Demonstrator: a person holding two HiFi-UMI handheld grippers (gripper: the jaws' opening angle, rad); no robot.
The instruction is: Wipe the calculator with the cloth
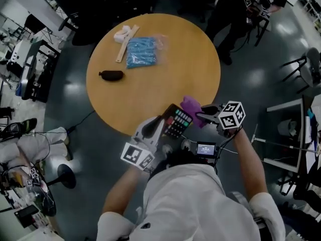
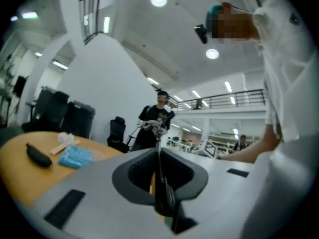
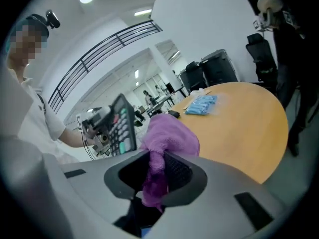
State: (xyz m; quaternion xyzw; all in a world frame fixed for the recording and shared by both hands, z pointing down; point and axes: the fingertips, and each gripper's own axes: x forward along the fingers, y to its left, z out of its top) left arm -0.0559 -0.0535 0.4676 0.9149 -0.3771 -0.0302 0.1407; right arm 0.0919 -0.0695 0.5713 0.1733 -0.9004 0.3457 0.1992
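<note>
Head cam overhead, all share table (image 1: 150,94)

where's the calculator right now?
Head view: the calculator is clamped in the left gripper at the near edge of the round table, just left of the purple cloth held by the right gripper.

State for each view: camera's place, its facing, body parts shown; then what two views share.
Head view: on the head, facing down at table; arms, left gripper, right gripper.
Left gripper view: on it, facing across table along edge-on calculator; arm, torso.
Right gripper view: on it, facing cloth; left arm.
Shared: calculator, table.
</note>
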